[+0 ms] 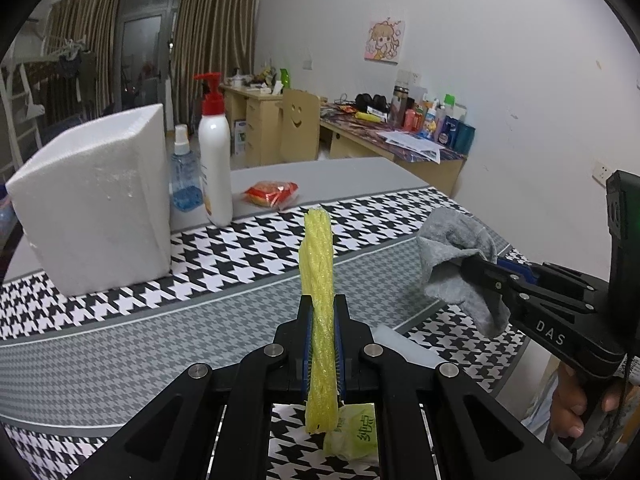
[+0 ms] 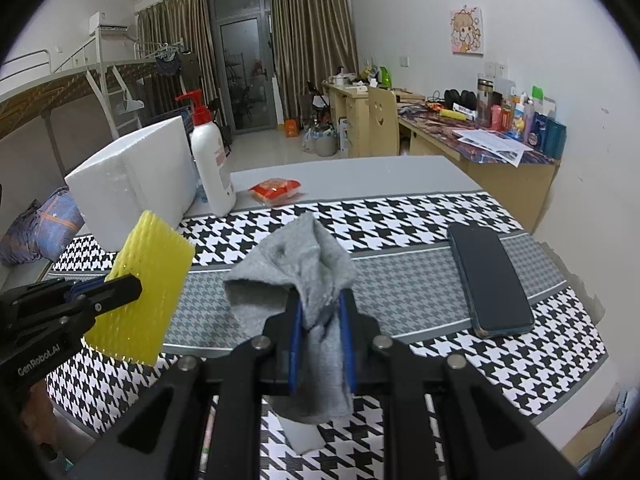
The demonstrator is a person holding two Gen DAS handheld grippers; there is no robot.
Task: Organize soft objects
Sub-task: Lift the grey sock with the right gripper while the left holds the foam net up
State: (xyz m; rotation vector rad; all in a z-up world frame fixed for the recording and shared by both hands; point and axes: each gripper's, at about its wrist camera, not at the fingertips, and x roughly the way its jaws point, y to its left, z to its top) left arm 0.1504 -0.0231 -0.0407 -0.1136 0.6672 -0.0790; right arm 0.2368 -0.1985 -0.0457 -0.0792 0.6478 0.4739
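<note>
Left wrist view shows the left hand-held gripper (image 1: 322, 316) clamping a yellow foam net (image 1: 318, 280) above the worktop (image 1: 120, 344), while to its right the right hand-held gripper (image 2: 322, 316) grips a grey sock (image 2: 296, 268).

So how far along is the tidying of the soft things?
Nothing looks put away yet. In hand: the left gripper is shut on the yellow foam net, the right gripper on the grey sock, both lifted above the table. Left: setting both down somewhere, perhaps the white foam box.
</note>
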